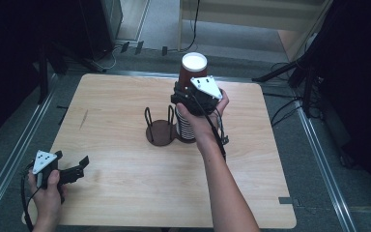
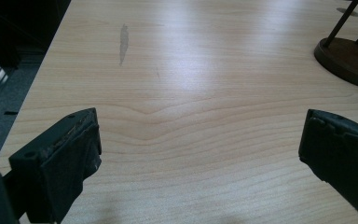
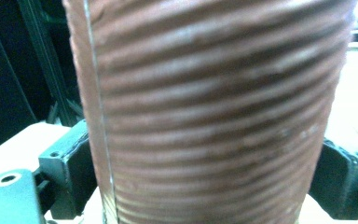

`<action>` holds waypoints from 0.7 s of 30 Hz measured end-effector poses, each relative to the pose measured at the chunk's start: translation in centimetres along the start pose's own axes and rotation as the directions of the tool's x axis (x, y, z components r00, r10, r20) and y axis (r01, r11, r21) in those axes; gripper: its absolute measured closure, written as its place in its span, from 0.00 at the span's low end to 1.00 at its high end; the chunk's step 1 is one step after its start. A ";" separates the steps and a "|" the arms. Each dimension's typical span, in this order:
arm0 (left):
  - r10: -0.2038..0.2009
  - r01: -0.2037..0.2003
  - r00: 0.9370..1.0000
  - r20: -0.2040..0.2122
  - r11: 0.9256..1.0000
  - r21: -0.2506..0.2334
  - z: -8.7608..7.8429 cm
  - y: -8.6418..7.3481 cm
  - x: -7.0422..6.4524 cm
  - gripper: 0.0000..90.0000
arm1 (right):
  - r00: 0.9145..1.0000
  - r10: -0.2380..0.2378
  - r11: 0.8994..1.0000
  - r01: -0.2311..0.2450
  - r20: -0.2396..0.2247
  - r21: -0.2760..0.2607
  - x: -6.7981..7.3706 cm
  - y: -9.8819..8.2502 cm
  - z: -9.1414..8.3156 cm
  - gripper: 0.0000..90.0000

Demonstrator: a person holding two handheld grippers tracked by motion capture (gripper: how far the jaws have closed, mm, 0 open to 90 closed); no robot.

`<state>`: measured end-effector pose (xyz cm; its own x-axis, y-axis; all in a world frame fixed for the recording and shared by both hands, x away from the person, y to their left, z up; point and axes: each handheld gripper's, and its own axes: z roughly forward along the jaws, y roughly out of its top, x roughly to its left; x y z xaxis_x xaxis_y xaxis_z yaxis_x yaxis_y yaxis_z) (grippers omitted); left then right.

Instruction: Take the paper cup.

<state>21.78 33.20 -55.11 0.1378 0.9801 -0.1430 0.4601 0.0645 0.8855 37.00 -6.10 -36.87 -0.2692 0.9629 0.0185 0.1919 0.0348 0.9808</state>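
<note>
Overhead, the right hand-held gripper (image 1: 186, 94) clamps a ribbed brown cup (image 1: 193, 69) above the pale wooden table (image 1: 121, 159), left hand-held gripper (image 1: 75, 166) agape

Cups and rack mid-table, one gripper at each end.

On the table (image 1: 125, 96), near its middle: a wire rack (image 1: 160, 128), with a stack of cups (image 1: 185, 129) touching its right side. Directly above the stack, lifted clear: a single cup (image 1: 193, 67), clamped between the jaws of the right gripper (image 1: 183, 94). Well apart, at the near left corner of the table: the left gripper (image 1: 70, 169), jaws spread, facing toward the rack over bare tabletop.
</note>
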 end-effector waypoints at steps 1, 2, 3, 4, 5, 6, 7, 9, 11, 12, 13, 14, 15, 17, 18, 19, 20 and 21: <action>0.000 0.000 1.000 0.000 1.000 0.000 0.0 0.0 0.0 0.00 | 1.000 -0.007 1.000 0.007 0.003 -0.023 0.1 0.6 -0.2 0.12; 0.000 0.000 1.000 0.000 1.000 0.001 0.0 0.0 0.0 0.00 | 1.000 -0.013 1.000 0.013 0.003 -0.028 0.2 0.9 -0.3 0.12; 0.000 0.000 1.000 0.000 1.000 0.000 0.0 0.0 0.0 0.00 | 1.000 -0.013 1.000 0.013 0.003 -0.028 0.2 0.9 -0.3 0.12; 0.000 0.000 1.000 0.000 1.000 0.000 0.0 0.0 0.0 0.00 | 1.000 -0.018 0.999 0.019 0.010 -0.034 0.2 1.1 -0.4 0.12; 0.000 0.000 1.000 0.000 1.000 -0.001 0.0 0.0 0.0 0.00 | 1.000 -0.022 0.999 0.023 0.012 -0.041 0.3 1.6 -0.5 0.12; -0.001 0.001 1.000 0.000 1.000 0.000 0.0 0.0 0.0 0.00 | 1.000 -0.022 0.999 0.022 0.013 -0.040 0.3 1.8 -0.5 0.12; -0.001 0.001 1.000 0.000 1.000 -0.002 0.0 0.0 0.0 0.00 | 1.000 -0.022 0.999 0.022 0.013 -0.040 0.3 1.8 -0.5 0.12; 0.000 0.000 1.000 0.000 1.000 -0.001 0.0 0.0 0.0 0.00 | 1.000 -0.020 0.999 0.021 0.019 -0.041 0.2 2.2 -0.6 0.12; 0.001 -0.001 1.000 0.000 1.000 -0.002 0.0 0.0 0.0 0.00 | 1.000 -0.012 0.999 0.012 0.007 -0.042 0.1 2.5 -0.6 0.13; 0.002 -0.002 1.000 0.001 1.000 -0.002 0.0 0.0 0.0 0.00 | 1.000 -0.012 0.999 0.012 0.006 -0.041 0.0 2.7 -0.7 0.12; 0.002 -0.002 1.000 0.000 1.000 -0.002 0.0 0.0 0.0 0.00 | 1.000 -0.012 0.999 0.012 0.006 -0.041 0.0 2.7 -0.7 0.12; 0.002 -0.002 1.000 0.000 1.000 -0.001 0.0 0.0 0.0 0.00 | 1.000 -0.012 0.999 0.012 0.007 -0.039 0.0 2.9 -0.7 0.12; 0.001 -0.001 1.000 0.000 1.000 -0.002 0.0 0.0 0.0 0.00 | 1.000 0.002 0.999 -0.002 -0.001 -0.043 -0.1 3.2 -0.8 0.12; 0.001 -0.001 1.000 0.001 1.000 -0.001 0.0 0.0 0.0 0.00 | 1.000 0.004 0.999 -0.004 -0.003 -0.047 -0.1 3.4 -0.8 0.12; 0.001 -0.001 1.000 0.001 1.000 -0.001 0.0 0.0 0.0 0.00 | 1.000 0.005 0.999 -0.005 -0.006 -0.051 -0.1 3.5 -0.9 0.12; 0.001 -0.001 1.000 0.001 1.000 -0.001 0.0 0.0 0.0 0.00 | 1.000 0.002 0.999 -0.002 -0.006 -0.052 -0.1 3.7 -0.9 0.12; 0.002 -0.002 1.000 0.001 1.000 -0.001 0.0 0.0 0.0 0.00 | 1.000 0.004 0.998 -0.004 -0.006 -0.058 -0.1 3.9 -1.0 0.12; 0.002 -0.002 1.000 0.001 1.000 0.000 0.0 0.0 0.0 0.00 | 1.000 -0.006 0.998 0.006 -0.004 -0.070 0.0 4.3 -1.1 0.12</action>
<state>21.81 33.17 -55.11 0.1397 0.9800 -0.1415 0.4598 0.0624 0.8858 36.80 -6.23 -32.43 -0.2746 0.9615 0.0134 0.1242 0.0216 0.9920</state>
